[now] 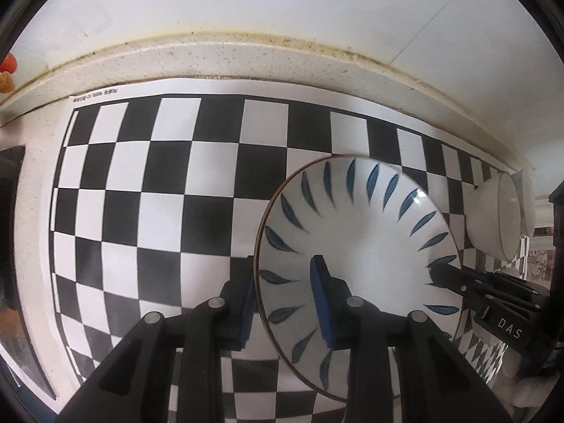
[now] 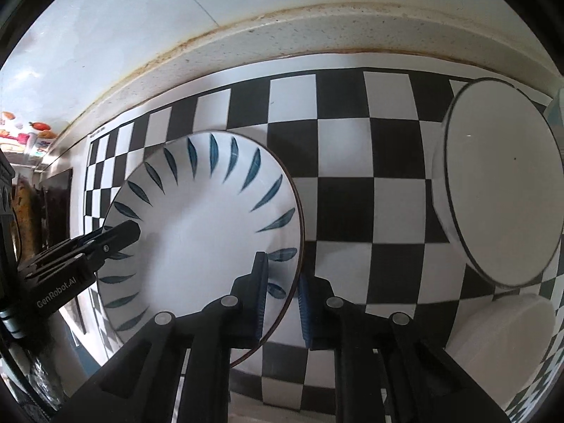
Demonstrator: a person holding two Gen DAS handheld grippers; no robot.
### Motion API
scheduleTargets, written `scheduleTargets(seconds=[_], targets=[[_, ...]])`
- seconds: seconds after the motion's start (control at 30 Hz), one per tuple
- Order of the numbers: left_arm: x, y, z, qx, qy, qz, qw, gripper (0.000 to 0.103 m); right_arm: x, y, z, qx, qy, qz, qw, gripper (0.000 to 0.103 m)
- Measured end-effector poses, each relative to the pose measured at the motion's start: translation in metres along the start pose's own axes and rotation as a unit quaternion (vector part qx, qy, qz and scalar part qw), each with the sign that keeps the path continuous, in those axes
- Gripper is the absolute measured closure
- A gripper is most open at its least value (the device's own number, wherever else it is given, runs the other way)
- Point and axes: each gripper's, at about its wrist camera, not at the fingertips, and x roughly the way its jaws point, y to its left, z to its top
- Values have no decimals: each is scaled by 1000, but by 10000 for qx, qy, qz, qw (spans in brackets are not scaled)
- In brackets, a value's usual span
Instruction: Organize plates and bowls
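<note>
A checkerboard sheet [image 1: 169, 183] covers the counter up to its back edge. Over it sits an empty white plate with blue leaf strokes [image 1: 356, 232], pinched at opposite rims by both grippers — the left gripper [image 1: 285, 299] and the right gripper [image 2: 282, 296], each nearly closed on the rim. An empty white bowl [image 2: 500, 190] stands toward the sheet's right edge.
</note>
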Motion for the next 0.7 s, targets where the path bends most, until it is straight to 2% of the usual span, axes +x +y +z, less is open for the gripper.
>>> scheduleTargets(seconds=[0.27, 0.43, 0.7], targets=[[-15, -9, -15, 98, -175, 45, 9998, 76, -27, -5, -12, -75, -145, 33, 9999, 86], [-46, -4, -18, 185, -328, -1, 9993, 76, -56, -9, -25, -112, -332, 107, 9993, 86], [-93, -14, -50, 470, -572, -100, 9972, 76, -108, -18, -75, -135, -684, 265, 9972, 87]])
